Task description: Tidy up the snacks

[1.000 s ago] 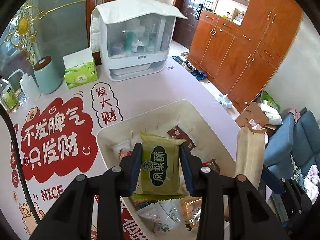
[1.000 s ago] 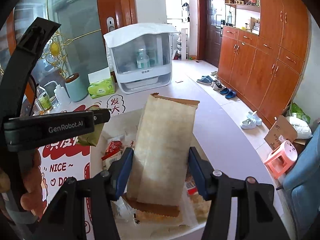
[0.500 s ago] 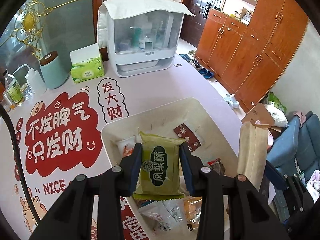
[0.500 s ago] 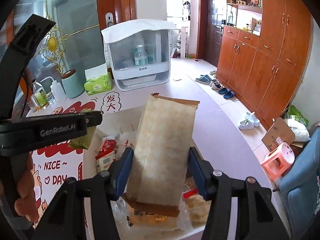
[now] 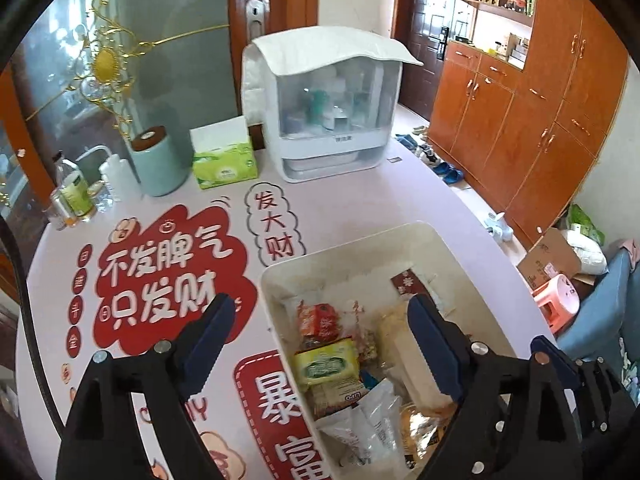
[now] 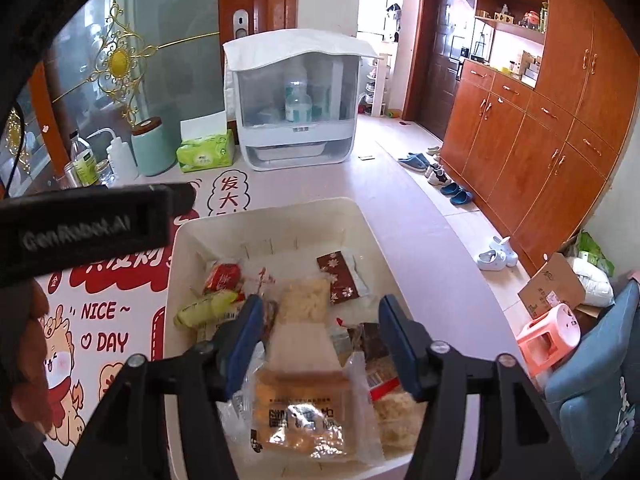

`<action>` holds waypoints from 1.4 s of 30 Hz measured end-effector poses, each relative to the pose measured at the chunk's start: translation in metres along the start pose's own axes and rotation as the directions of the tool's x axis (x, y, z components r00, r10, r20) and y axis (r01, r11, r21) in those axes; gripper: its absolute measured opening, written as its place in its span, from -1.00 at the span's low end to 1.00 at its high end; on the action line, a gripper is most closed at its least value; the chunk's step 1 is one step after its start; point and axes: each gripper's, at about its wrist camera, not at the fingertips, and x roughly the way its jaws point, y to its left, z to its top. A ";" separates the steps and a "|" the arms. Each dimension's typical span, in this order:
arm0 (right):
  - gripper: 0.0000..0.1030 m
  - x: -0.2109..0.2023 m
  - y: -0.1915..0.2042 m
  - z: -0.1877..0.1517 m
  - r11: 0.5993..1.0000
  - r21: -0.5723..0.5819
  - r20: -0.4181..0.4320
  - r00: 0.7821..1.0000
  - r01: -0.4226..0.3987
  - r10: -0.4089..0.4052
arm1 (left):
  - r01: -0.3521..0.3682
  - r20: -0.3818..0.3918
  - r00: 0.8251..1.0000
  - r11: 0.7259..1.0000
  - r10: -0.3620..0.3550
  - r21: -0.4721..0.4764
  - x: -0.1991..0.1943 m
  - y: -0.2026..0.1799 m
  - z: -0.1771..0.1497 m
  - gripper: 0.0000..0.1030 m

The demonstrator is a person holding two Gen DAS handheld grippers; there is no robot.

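Table mat (image 5: 168,272) is showing big white Chinese "不发脾气 只发财" on a red cloud, with "发大财" in an outlined bubble just right of that cloud and "暴富" on a red panel below it. In the right wrist view the mat is also reading "NICE ~ DAY" below the cloud, and the left gripper body (image 6: 80,228) above the mat is reading "GenRobot.AI". Print on the snack packets (image 6: 300,416) in the bin beside the mat is too blurred to read.
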 end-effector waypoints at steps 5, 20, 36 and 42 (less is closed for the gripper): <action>0.25 -0.012 0.004 -0.005 1.000 0.012 0.015 1.000 -0.025 0.025 | -0.036 0.025 0.999 0.999 0.036 -0.001 -0.024 0.009 -0.014 0.74; 0.25 -0.068 0.032 -0.025 0.986 -0.046 0.058 0.985 -0.163 0.165 | -0.153 0.008 0.988 0.973 0.157 -0.175 -0.110 0.079 -0.095 0.98; 0.31 -0.123 0.019 -0.037 0.966 -0.020 0.037 0.965 -0.258 0.259 | -0.268 -0.053 0.963 0.941 0.263 -0.206 -0.161 0.067 -0.138 0.99; 0.36 -0.126 0.018 -0.047 0.950 0.028 -0.009 0.950 -0.310 0.311 | -0.262 -0.070 0.965 0.941 0.253 -0.214 -0.167 0.054 -0.148 0.99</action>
